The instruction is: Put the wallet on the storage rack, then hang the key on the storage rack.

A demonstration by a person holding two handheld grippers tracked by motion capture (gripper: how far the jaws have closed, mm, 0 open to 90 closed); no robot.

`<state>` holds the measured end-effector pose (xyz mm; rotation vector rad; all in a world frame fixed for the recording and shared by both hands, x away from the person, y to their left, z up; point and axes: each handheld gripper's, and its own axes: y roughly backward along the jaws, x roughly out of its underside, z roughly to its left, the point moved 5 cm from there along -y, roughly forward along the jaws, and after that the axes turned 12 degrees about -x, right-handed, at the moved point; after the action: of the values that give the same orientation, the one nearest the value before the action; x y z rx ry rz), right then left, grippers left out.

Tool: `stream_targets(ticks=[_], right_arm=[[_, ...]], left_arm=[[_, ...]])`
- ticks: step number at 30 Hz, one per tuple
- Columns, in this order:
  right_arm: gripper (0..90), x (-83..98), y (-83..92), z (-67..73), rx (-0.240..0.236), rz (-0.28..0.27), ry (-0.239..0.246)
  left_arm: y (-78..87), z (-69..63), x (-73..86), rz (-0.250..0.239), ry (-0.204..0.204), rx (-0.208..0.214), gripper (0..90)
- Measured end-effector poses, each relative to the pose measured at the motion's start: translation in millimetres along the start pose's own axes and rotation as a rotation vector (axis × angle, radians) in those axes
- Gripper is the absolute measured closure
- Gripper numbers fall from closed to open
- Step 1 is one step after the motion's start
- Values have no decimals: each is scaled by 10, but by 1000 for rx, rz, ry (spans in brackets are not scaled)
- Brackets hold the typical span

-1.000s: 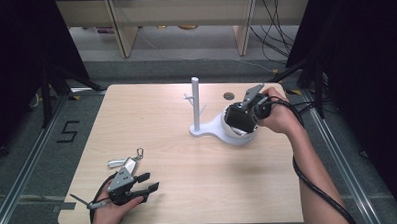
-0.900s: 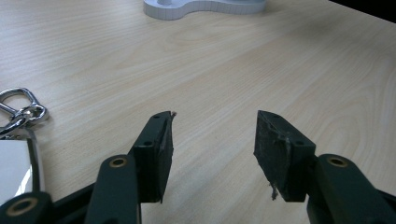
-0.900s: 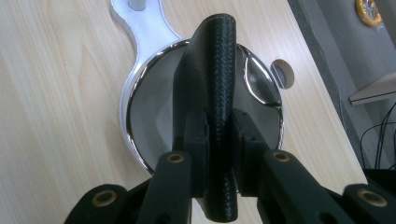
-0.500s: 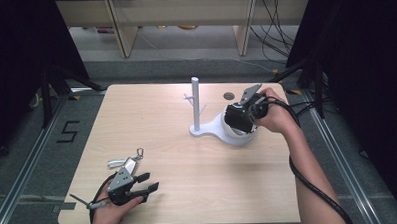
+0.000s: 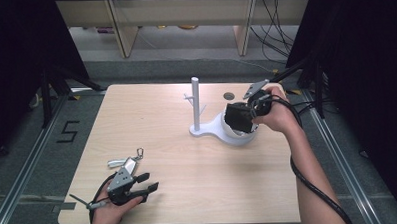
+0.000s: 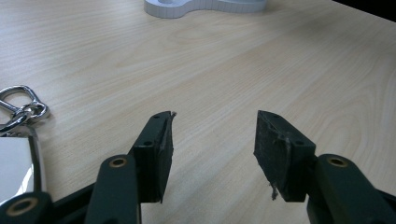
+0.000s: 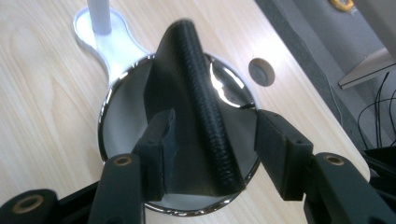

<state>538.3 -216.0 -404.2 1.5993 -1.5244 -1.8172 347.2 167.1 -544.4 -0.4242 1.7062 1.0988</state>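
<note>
- High view: right gripper (image 5: 243, 121) at right of centre covers most of the dish; black object beneath hard to tell from the gripper body.
- Right gripper view: round chrome-rimmed dish (image 7: 122, 135) on the white stand base (image 7: 109, 39); stand post cut off at the top edge.
- Inside the dish: a black wallet (image 7: 196, 116), propped on edge with textured spine uppermost, mid-frame.
- Right jaws have just been opening; they stand apart either side of the wallet, pads not pressing.
- Left gripper (image 6: 212, 140) lower left of the table, jaws apart over bare wood.
- Keyring (image 6: 21, 109) at left edge, partly cut off.
</note>
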Motion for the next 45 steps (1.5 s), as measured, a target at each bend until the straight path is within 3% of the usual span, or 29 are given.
stream_targets(ticks=[1, 2, 3, 4, 8, 14, 19, 22, 24, 29, 30, 32, 33, 35, 39, 40, 42, 45], right_arm=[[503, -5, 32, 2, 5, -9, -8], [574, -3, 86, 16, -1, -12, -20], [574, -3, 86, 16, -1, -12, -20], [651, 5, 122, 23, 2, -10, -26], [690, 37, 144, 40, 4, 0, -28], [608, 83, 216, 55, 0, -20, -35], [546, 148, 354, 146, 21, -49, -92], [519, 238, 400, 220, 21, -50, -111], [516, 304, 430, 268, 17, -61, -115], [521, 466, 514, 382, -8, -103, -200], [517, 497, 508, 400, -15, -102, -197], [503, 569, 500, 460, -16, -91, -234], [502, 603, 484, 471, -6, -97, -224], [493, 662, 456, 538, -5, -103, -260], [493, 768, 385, 653, -18, -118, -290], [492, 804, 342, 729, -25, -125, -320], [490, 830, 315, 763, -33, -125, -317], [483, 890, 231, 882, -48, -145, -350]], left_arm=[[2, 3, 1, 2, -4, -1, 465], [2, -1, -1, -1, -1, -1, 465], [6, 9, 0, 4, -10, -5, 465], [3, 7, -4, -4, -6, 5, 465], [7, 8, -9, -9, -2, 4, 465], [15, 4, -25, -14, 14, 0, 448], [10, 11, -35, -19, 8, -6, 417], [3, 12, -44, -10, 24, -6, 406], [-7, 0, -63, -20, 57, 15, 401], [15, 30, -123, -53, 42, -17, 461], [15, 34, -131, -68, 43, -14, 479], [29, 51, -139, -79, 42, -25, 505], [38, 54, -139, -81, 50, -30, 516], [53, 62, -143, -85, 62, -29, 551], [81, 69, -154, -82, 82, -36, 603], [94, 81, -153, -72, 80, -41, 621], [102, 97, -151, -65, 86, -47, 627], [113, 111, -163, -75, 94, -47, 638]])
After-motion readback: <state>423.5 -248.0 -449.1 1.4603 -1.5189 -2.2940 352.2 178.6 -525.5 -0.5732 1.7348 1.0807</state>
